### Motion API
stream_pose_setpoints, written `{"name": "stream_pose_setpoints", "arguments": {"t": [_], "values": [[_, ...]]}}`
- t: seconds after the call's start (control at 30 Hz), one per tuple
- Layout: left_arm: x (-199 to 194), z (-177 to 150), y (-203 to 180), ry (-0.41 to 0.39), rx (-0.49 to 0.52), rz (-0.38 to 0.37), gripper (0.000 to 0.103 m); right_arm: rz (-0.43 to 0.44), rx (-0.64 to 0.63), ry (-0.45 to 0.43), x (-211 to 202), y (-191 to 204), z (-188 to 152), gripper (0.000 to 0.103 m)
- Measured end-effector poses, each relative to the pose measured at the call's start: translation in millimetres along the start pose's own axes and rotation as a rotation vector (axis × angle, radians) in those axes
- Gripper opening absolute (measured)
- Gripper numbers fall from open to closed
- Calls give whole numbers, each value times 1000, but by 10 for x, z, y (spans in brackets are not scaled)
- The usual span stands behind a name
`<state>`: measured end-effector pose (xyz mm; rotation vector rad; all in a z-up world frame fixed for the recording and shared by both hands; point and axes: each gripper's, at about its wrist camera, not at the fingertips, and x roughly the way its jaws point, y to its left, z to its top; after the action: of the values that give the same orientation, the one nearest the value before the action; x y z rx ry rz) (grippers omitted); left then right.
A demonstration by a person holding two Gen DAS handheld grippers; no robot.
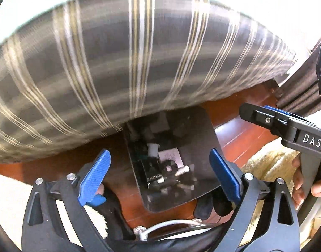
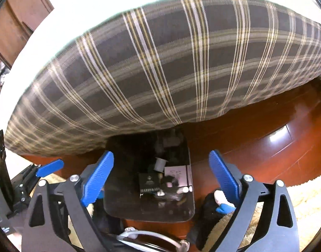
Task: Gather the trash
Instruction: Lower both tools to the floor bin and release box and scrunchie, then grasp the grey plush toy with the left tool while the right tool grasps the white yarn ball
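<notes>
Blue pads of the left gripper (image 1: 158, 176) stand wide apart at the bottom of its frame, released, with nothing between them. Below them a dark bin (image 1: 204, 138) sits on the red floor (image 1: 240, 126), half under a plaid bedcover (image 1: 118, 63). Trash lies inside: a black box (image 2: 149, 183), white paper (image 2: 178, 173), perhaps small tubes. Equally spread and empty, the right gripper (image 2: 161, 177) frames the bin.

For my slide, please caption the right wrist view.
Open right gripper above dark trash bin holding black box, beside plaid bedspread.
</notes>
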<state>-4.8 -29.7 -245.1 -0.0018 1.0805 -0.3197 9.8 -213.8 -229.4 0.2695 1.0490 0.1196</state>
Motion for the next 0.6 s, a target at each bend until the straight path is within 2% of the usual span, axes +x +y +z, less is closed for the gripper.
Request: {"name": "stream_pose_setpoints", "arguments": {"t": [0.13, 0.27, 0.43, 0.6], "values": [[-430, 153, 17, -99, 45, 21, 90, 18, -43, -101, -423, 91, 190, 94], [-868, 417, 107, -185, 19, 2, 90, 36, -79, -204, -877, 152, 504, 97], [-1280, 813, 219, -285, 15, 16, 94, 61, -102, -256, -1121, 187, 961, 97], [-1430, 1277, 365, -320, 13, 53, 95, 58, -126, -279, -1162, 263, 1468, 97]]}}
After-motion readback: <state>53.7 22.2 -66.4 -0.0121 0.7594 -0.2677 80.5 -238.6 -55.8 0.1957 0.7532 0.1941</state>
